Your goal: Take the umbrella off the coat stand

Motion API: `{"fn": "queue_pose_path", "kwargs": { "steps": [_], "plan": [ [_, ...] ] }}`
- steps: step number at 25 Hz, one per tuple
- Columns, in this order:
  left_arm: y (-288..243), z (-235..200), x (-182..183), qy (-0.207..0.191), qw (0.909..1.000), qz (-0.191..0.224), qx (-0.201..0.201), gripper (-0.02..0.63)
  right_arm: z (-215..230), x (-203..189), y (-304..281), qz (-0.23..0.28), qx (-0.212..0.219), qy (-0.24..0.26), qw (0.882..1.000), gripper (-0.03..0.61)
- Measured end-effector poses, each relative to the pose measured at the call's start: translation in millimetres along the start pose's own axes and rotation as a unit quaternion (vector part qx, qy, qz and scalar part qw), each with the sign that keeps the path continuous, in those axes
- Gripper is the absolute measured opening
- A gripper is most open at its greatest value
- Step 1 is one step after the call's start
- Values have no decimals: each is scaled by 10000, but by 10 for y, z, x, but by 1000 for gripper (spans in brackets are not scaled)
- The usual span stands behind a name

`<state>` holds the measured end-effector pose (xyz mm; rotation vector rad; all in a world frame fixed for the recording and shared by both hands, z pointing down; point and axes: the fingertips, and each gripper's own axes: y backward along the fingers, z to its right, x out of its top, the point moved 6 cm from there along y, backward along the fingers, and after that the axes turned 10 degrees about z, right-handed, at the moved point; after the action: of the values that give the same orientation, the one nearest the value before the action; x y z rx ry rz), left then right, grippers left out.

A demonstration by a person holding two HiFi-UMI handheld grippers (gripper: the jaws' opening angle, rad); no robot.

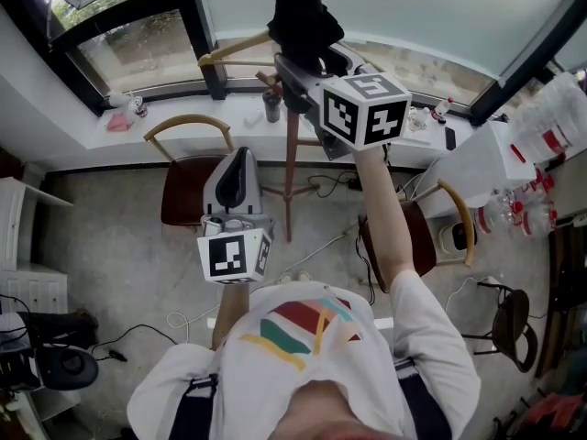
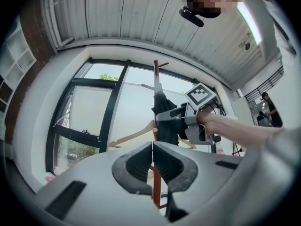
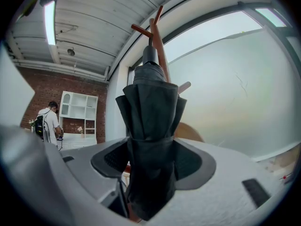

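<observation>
A folded black umbrella hangs high on the wooden coat stand in front of the window. My right gripper is raised to it. In the right gripper view the umbrella fills the gap of the right gripper, and both pads press on its pinched fabric below the stand's pegs. My left gripper is held lower and nearer the body, shut and empty. Its view shows the left gripper with pads touching, and the umbrella beyond it.
A wooden hanger hangs on the stand beside the umbrella. Two wooden chairs flank the stand's base, and cables run across the floor. A white shelf is at the left, a black stool at the right. A person stands far back.
</observation>
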<state>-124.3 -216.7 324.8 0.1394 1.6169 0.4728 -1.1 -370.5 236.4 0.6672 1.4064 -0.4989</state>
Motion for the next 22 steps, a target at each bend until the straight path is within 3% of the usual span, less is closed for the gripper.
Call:
{"fn": "queue_pose_path", "kwargs": {
  "steps": [22],
  "plan": [
    [-96, 18, -5, 13, 9998, 116, -151, 8, -20, 64, 9, 27, -153, 346, 9993, 239]
  ]
}}
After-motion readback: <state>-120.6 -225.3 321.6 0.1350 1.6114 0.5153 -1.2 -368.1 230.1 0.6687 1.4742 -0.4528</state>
